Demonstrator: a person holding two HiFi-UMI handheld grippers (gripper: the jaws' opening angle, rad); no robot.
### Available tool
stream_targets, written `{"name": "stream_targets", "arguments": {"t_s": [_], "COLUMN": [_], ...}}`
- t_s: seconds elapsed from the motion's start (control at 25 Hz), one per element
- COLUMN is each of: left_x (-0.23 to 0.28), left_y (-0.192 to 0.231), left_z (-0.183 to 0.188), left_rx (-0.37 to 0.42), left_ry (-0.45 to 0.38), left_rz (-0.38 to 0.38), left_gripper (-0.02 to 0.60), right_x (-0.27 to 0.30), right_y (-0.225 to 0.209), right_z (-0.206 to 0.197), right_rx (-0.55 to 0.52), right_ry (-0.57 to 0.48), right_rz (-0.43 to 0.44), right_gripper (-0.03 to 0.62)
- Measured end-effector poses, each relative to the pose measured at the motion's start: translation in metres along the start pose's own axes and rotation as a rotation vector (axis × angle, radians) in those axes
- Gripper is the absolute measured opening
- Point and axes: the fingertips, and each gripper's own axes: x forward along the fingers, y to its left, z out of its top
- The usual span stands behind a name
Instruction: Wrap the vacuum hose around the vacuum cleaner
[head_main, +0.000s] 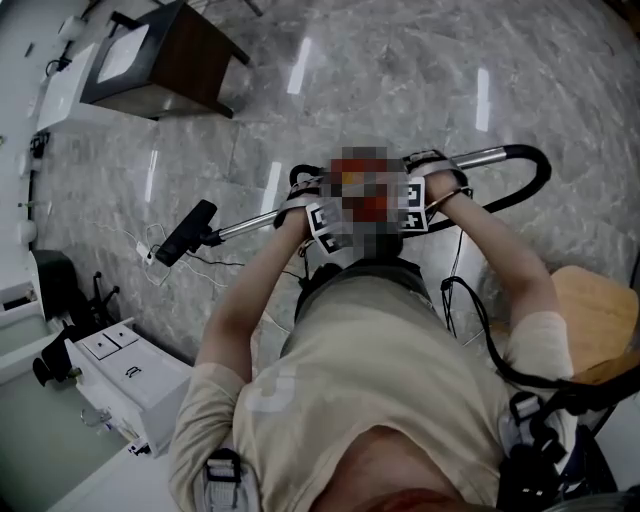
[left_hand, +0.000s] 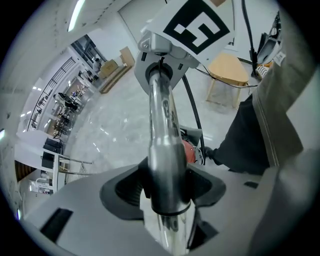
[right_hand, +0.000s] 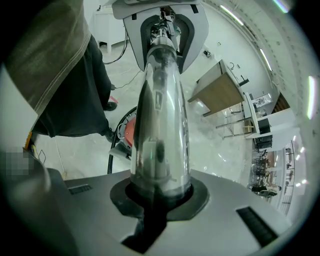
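left claw (left_hand: 167, 192), right claw (right_hand: 160, 190) clamp wand (head_main: 250, 225)

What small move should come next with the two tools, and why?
Probably press the left tool firmly shut on the metal tube before moving it. The right tool clamps the tube, but the left jaws only flank it, and I cannot confirm a firm grip. The black hose loops free, not wound round the red vacuum cleaner.

shiny grey marble floor (head_main: 400, 80). sitting on it: a dark wooden desk (head_main: 170, 60) top left, white power strip (head_main: 152, 250) with cables, light wooden stool (head_main: 590, 310) on the right, red vacuum cleaner (left_hand: 190, 151).
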Motion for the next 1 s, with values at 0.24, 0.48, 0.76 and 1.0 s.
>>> {"name": "stream_targets", "arguments": {"t_s": [0.24,0.48,0.76,1.0], "left_x": [-0.011,-0.003,-0.009,-0.011], "left_y": [-0.009,-0.007,0.007,0.042], "left_z": [-0.013,-0.056,-0.143,-0.187], "left_rx": [0.029,0.033,0.023,0.183], "left_ry": [-0.003,-0.038,-0.152,-0.249], "left_rz": [-0.073,-0.149,-0.142,-0.129], "left_gripper": [0.245,0.253,0.255,0.255], "right_x": [-0.007,0.005,0.004,-0.007], "right_y": [0.005,-0.005,-0.027,-0.058], "right_z": [0.016,0.056,0.138,0.175], "right_rx": [-0.01,-0.046,-0.041,0.051], "right_ry": [-0.003,0.034,0.123,0.21], "right_rz": [0.05,0.116,0.115,0.086], "right_gripper": [0.049,0.049,0.049,0.049]}}
